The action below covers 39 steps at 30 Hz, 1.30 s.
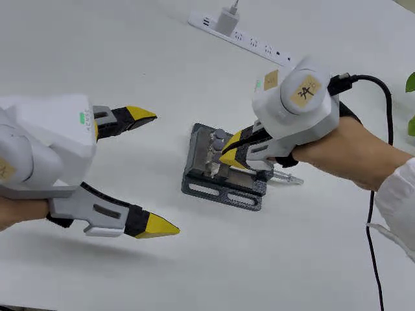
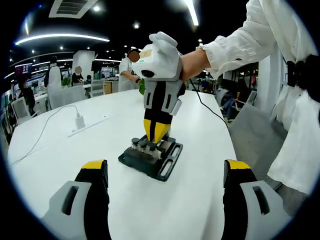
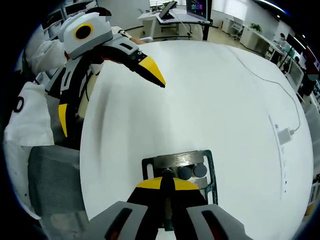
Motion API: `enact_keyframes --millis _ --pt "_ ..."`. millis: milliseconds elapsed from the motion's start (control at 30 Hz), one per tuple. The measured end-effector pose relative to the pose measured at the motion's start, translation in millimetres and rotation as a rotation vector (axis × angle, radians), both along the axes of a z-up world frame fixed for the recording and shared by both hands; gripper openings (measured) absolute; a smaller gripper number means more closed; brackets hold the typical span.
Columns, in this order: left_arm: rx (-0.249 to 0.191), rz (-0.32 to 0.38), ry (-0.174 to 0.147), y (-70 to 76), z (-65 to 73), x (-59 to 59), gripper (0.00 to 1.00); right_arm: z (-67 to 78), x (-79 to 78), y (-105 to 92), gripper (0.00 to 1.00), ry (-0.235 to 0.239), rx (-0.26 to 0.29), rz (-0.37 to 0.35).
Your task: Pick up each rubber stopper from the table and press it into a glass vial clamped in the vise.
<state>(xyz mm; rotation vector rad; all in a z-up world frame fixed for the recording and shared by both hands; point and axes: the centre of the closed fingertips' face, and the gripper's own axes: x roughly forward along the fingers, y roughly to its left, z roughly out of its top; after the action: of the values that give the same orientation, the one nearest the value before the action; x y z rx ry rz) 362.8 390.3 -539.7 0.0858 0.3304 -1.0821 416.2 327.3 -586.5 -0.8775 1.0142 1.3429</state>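
Note:
A small dark vise (image 1: 220,188) stands mid-table and clamps a row of glass vials. Dark rubber stoppers (image 1: 219,136) cap the far vials; three stoppers (image 2: 143,144) stand in line in the left gripper view and two stoppers (image 3: 192,171) in the right gripper view. My right gripper (image 1: 229,154) is shut, its yellow tips pointing down onto the near end of the row (image 3: 166,181); what lies under the tips is hidden. My left gripper (image 1: 149,170) hovers wide open left of the vise, with nothing between its fingers (image 2: 95,167).
A white power strip (image 1: 243,35) with a plugged charger lies at the far edge. A black cable (image 1: 373,194) trails down the right side behind my right hand. The vise's screw handle (image 1: 288,176) sticks out to the right. People stand in the room beyond.

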Motion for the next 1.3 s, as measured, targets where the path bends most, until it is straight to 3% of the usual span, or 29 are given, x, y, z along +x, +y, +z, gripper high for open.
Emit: enact_keyframes --millis 400,700,1300 --pt "-0.003 -0.001 0.005 -1.6 -0.9 1.1 0.95 -2.9 0.5 3.3 0.0 -0.007 -0.012 0.012" --pt "-0.014 0.005 0.002 -2.3 0.3 4.1 0.94 -4.4 1.4 3.5 0.01 -0.044 -0.039 0.087" --pt "-0.034 0.013 -0.001 -4.9 2.3 9.2 0.92 -7.1 -1.8 5.9 0.0 -0.036 -0.096 0.116"
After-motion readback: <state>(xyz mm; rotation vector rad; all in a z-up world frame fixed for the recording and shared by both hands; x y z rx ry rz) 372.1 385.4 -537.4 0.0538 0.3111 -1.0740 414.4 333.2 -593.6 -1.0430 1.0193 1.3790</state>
